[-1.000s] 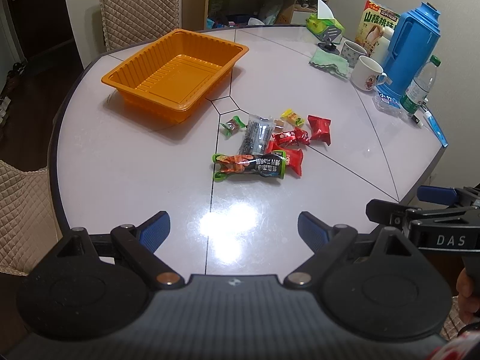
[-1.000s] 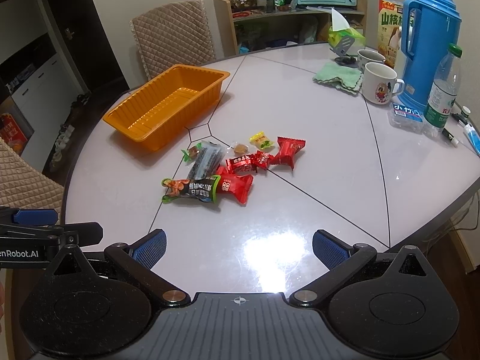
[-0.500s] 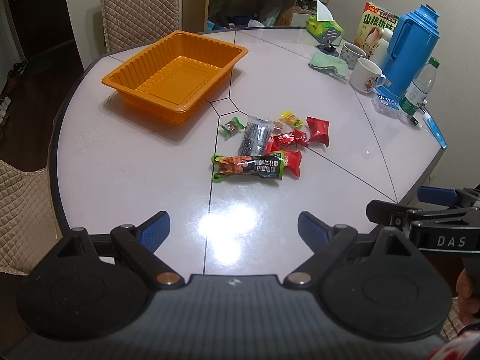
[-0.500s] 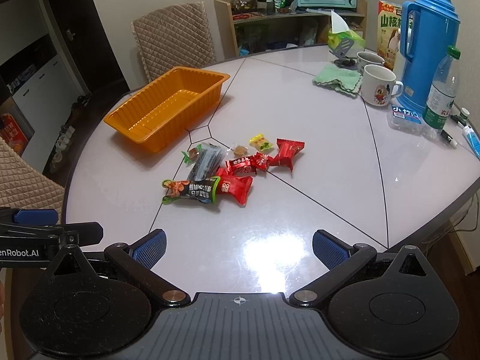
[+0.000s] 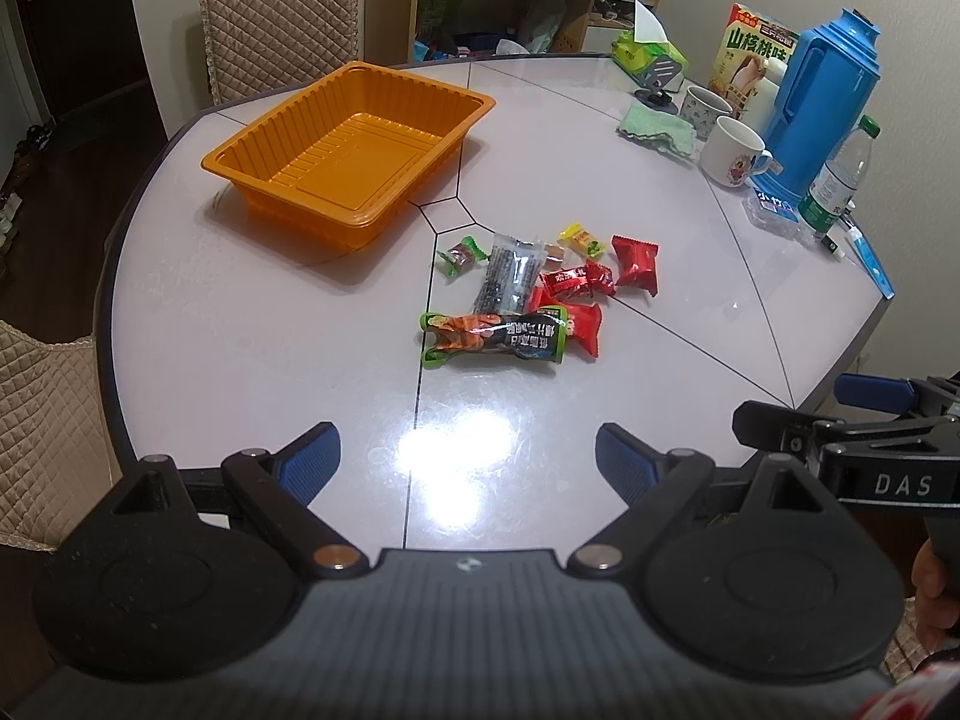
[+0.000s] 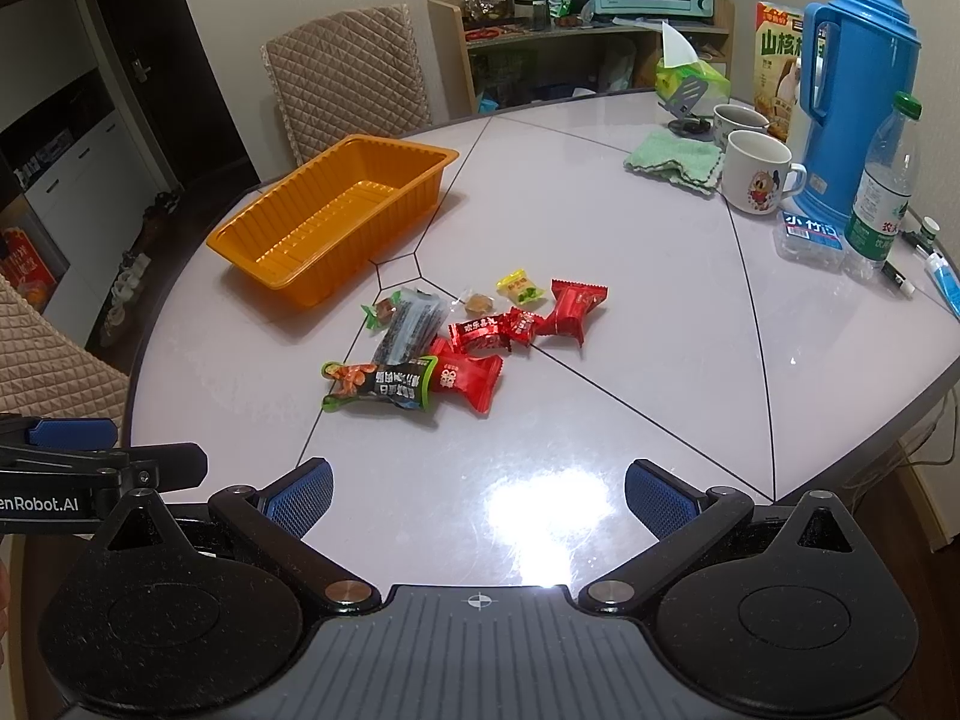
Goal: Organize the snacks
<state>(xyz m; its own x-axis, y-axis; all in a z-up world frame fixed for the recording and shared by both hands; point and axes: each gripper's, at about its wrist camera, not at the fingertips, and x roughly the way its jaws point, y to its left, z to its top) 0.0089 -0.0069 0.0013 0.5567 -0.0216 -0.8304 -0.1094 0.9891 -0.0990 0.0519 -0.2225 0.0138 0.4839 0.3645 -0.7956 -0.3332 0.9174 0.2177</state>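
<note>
While tongs (image 5: 468, 459) gape, green-ended packet (image 5: 493, 339) lies crosswise, flat.

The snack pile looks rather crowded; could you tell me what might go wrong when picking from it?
1. The green-and-black packet overlaps a red packet, so a grasp may drag both.
2. The small brown candy lies flat and may slip from the fingers.
3. The light orange tray might slide if bumped.
</note>
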